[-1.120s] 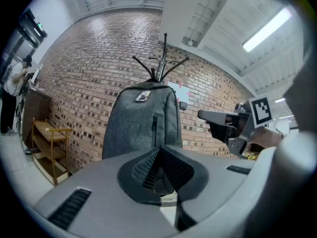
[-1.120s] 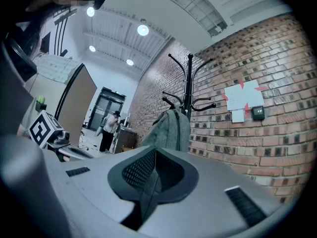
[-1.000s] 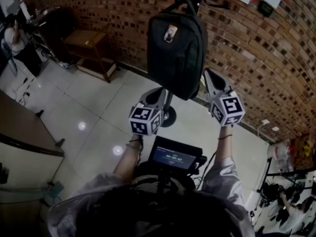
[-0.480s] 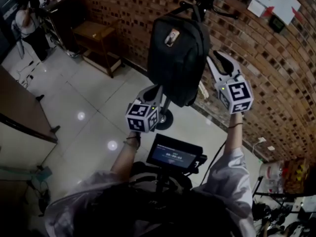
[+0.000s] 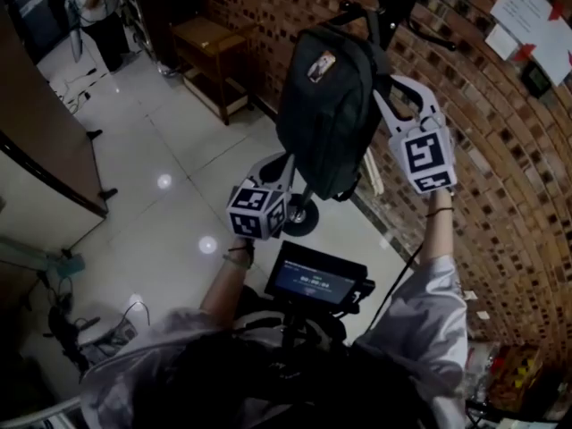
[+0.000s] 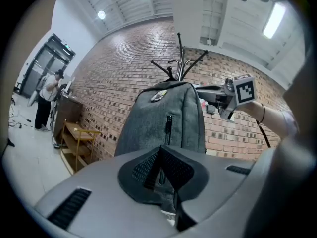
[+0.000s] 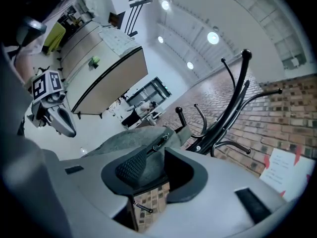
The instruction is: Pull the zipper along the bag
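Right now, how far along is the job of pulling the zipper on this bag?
Done: the left gripper looks shut on the bottom of the hanging bag, steadying it. In hand: the right gripper is open at the top of the bag, with the zipper pull just past its jaw tips. Left: closing on the zipper pull and drawing it along. Nothing shows that pulling has begun.

Both sleeves [image 5: 431, 304] are a pale, silvery grey fabric with a slight sheen, and a thin dark band [image 5: 234, 259] circles each wrist. The left gripper [image 6: 166, 172] and right gripper [image 7: 148, 175] share smooth light-grey moulded shells with short dark slots. Their fingers [image 6: 141, 166] carry black, finely dimpled pads. Each gripper bears a white cube [image 5: 259, 211] printed with black square markers. A black-framed screen [image 5: 313, 284] with bluish text sits at the chest, possibly on a harness, and a dark cable [image 5: 393, 286] trails beside it.
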